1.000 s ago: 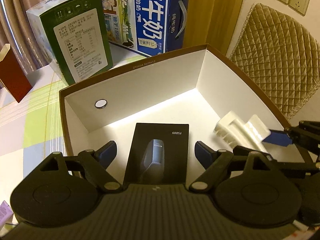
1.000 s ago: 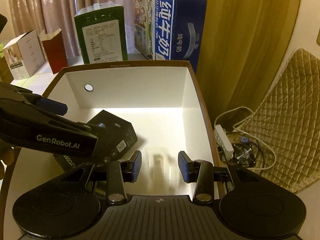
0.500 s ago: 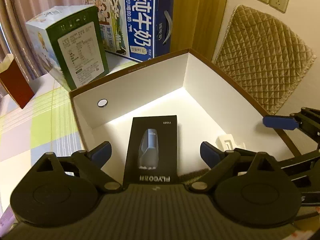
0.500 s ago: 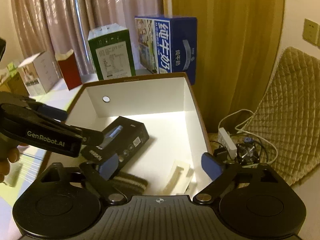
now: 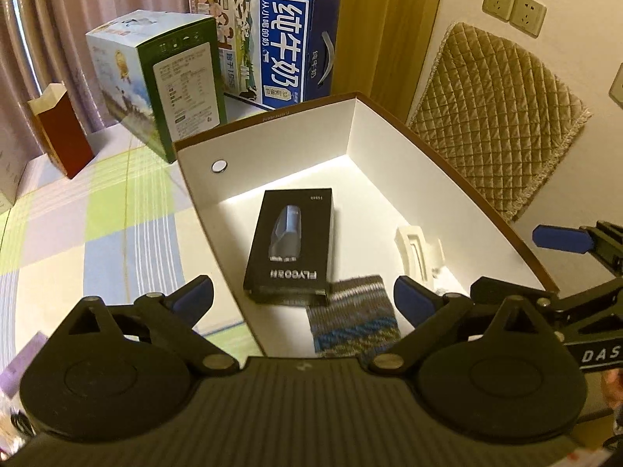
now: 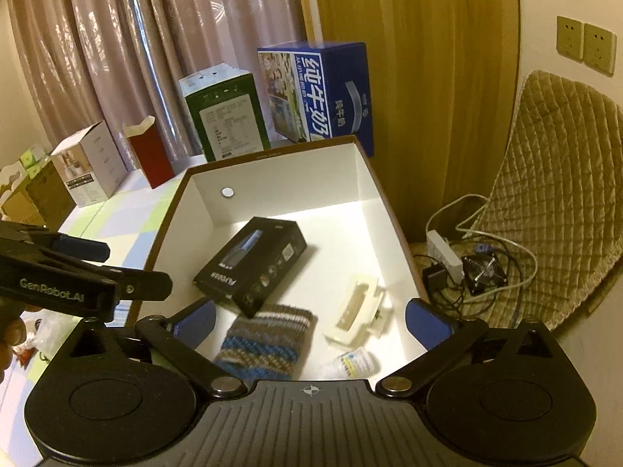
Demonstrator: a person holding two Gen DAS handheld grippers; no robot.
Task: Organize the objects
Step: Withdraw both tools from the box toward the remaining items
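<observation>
**Four things in the box, both tools spread and empty**

The open white-lined cardboard box with a brown rim stands on the checked-cloth surface. On its floor, near the middle, lies the flat black product carton; the striped knitted pouch lies at that carton's near end, and the cream plastic holder lies toward the box's right wall. Only the right wrist view shows the small clear bottle on the box floor, just in front of the holder.

The left tool has just been opening; its jaws stand apart over the box's near left wall, nothing between them. The right tool has likewise just been opening, wide and empty above the pouch and holder.

Behind the box stand a green carton and a blue milk case. The right view alone shows a power strip with cables on the floor beside the box.
</observation>
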